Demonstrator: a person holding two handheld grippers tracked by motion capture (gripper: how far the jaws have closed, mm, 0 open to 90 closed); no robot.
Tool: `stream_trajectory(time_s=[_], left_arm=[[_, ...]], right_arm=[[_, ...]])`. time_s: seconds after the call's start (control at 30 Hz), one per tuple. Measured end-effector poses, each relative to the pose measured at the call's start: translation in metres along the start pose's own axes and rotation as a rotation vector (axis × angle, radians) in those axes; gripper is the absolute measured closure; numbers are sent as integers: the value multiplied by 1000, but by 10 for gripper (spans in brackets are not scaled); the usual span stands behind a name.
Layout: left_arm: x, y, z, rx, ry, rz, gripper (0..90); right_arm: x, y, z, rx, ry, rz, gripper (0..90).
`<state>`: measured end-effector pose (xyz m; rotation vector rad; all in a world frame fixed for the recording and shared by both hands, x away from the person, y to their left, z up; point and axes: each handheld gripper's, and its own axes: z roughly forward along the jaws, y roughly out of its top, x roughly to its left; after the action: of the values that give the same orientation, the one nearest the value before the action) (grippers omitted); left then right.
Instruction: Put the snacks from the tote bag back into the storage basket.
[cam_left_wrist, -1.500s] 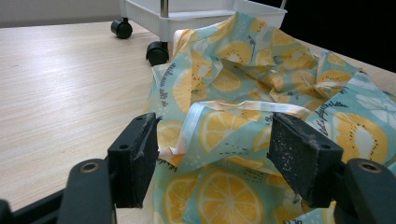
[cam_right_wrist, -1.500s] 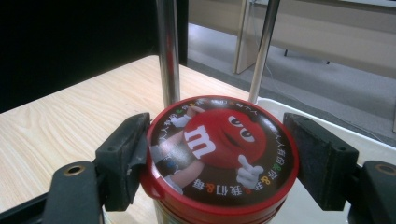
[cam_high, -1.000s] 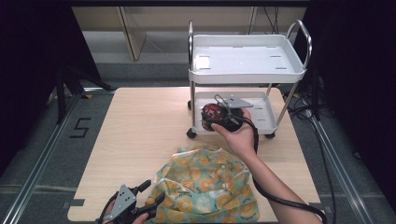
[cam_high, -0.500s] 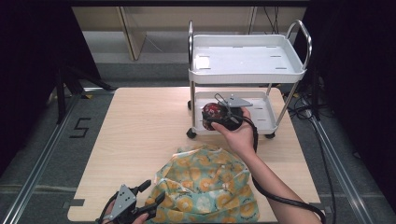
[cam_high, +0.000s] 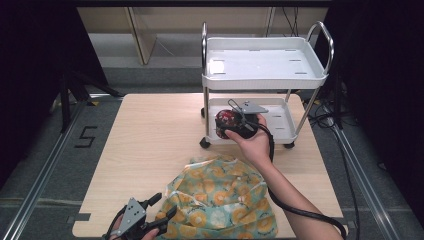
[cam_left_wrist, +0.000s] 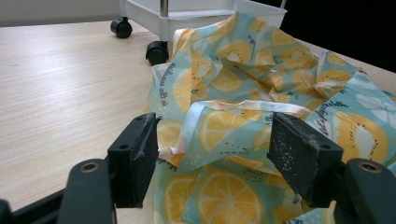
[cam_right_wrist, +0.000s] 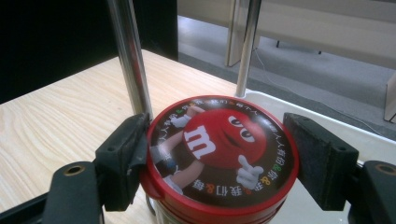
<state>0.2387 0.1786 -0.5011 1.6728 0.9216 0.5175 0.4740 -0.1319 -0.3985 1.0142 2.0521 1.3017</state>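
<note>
Right hand-held gripper (cam_right_wrist: 212, 158): 2 jaws spread around a red-lidded candy can (cam_right_wrist: 219, 149). The left pad touches its rim; the right pad stands just clear. The can is upright, lid up, over the white cart's (cam_high: 280, 130) lower shelf.

Left hand-held gripper (cam_left_wrist: 215, 154): jaws wide apart, straddling a lemon-print cloth bag (cam_left_wrist: 261, 107) just ahead on the bench (cam_high: 150, 135).

left claw (cam_left_wrist: 215, 154): black jaws, grey plate | right claw (cam_right_wrist: 219, 161): black, black cable

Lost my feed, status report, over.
Left gripper open over fruit-print bag. Right gripper fingers around red-lidded can, at cart lower shelf. Cart post close.
</note>
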Motion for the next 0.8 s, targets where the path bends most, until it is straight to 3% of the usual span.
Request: stream_trajectory(time_s=[0.8], left_arm=[[1, 0, -1, -1, 3, 3, 326]], right_arm=[[-4, 3, 8, -1, -13, 1, 270]])
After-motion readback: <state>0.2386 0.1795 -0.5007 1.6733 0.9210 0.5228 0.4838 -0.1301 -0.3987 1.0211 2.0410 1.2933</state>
